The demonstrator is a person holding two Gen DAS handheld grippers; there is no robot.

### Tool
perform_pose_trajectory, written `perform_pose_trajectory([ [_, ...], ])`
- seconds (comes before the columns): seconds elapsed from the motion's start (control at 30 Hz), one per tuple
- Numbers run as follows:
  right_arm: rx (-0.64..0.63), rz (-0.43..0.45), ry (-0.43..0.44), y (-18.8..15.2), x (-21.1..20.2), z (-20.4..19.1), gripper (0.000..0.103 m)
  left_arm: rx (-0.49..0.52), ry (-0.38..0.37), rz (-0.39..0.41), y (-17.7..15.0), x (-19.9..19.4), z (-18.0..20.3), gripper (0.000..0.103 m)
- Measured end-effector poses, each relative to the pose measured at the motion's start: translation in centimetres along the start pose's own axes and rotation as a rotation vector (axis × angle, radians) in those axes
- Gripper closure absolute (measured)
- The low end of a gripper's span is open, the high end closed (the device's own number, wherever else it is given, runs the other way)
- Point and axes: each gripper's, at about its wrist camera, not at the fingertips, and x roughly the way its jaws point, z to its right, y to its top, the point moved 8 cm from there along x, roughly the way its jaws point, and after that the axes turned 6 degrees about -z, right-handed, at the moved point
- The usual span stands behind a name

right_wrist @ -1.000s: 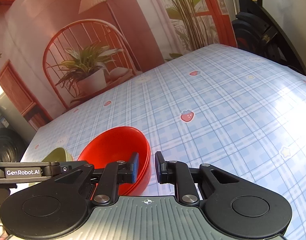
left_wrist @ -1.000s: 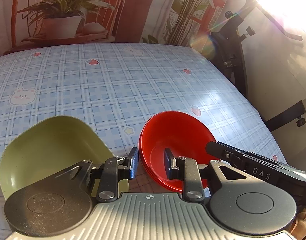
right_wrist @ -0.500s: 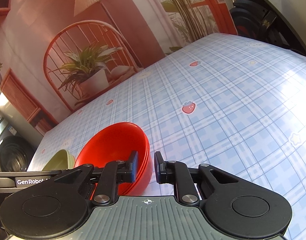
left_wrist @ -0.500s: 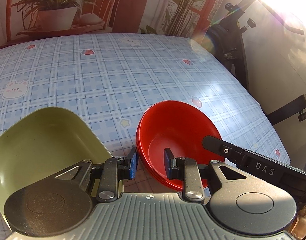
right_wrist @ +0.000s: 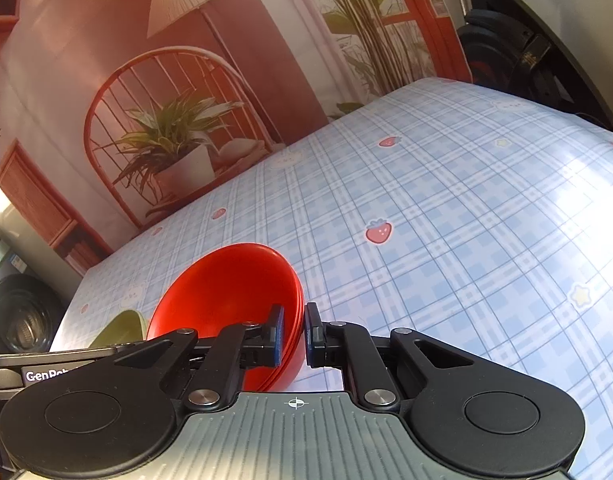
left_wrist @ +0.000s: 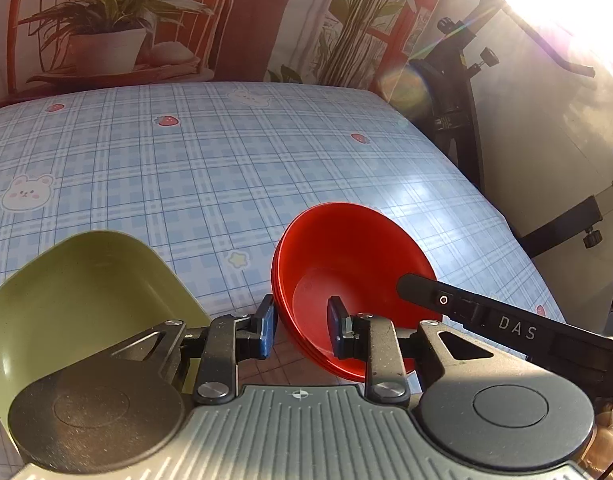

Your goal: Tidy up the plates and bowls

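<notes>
A stack of red bowls (left_wrist: 346, 248) hangs tilted over the blue checked table, open side facing up and away. My left gripper (left_wrist: 300, 320) is shut on the stack's left rim, one pad outside and one inside. My right gripper (right_wrist: 294, 320) holds the opposite rim of the red bowls (right_wrist: 226, 288); its jaws are closing, with both pads against the wall. An olive-green dish (left_wrist: 78, 300) with rounded corners lies just left of the bowls, partly under my left gripper's body. The green dish (right_wrist: 122, 324) shows as a sliver behind the bowls in the right wrist view.
The tablecloth (left_wrist: 226, 168) stretches far ahead, and the table's edge runs down the right side. Black exercise equipment (left_wrist: 458, 92) stands beyond that edge. A printed backdrop with a plant hangs behind the table. A dark round appliance (right_wrist: 22, 316) sits off the left end.
My right gripper's jaws have narrowed onto the red bowls' rim. The left gripper keeps its hold, and the bowls sit a little farther ahead in its view.
</notes>
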Motion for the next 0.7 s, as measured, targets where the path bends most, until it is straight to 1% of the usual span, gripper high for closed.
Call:
perform_pose_trajectory([
  [0.2, -0.038, 0.028, 0.023, 2.0, -1.3, -2.7, 0.093, -0.001, -0.003, 0.064, 1.2, -2.8, -0.2, 0.075],
  [0.3, -0.065, 0.044, 0.047, 3.3, -2.0, -4.9, 0.093, -0.002, 0.006, 0.102, 1.7, -4.8, -0.7, 0.075],
  [0.47, -0.132, 0.079, 0.088, 5.5, -3.3, -9.4, 0.093, -0.021, 0.018, 0.158, 2.7, -8.3, -1.9, 0.075],
  [0.5, -0.146, 0.088, 0.098, 6.0, -3.6, -10.4, 0.093, -0.021, 0.023, 0.177, 3.2, -9.5, -2.3, 0.075],
  [0.7, -0.254, 0.165, 0.148, 9.0, -5.4, -16.5, 0.093, -0.001, 0.083, 0.282, 5.6, -14.9, -3.3, 0.075],
])
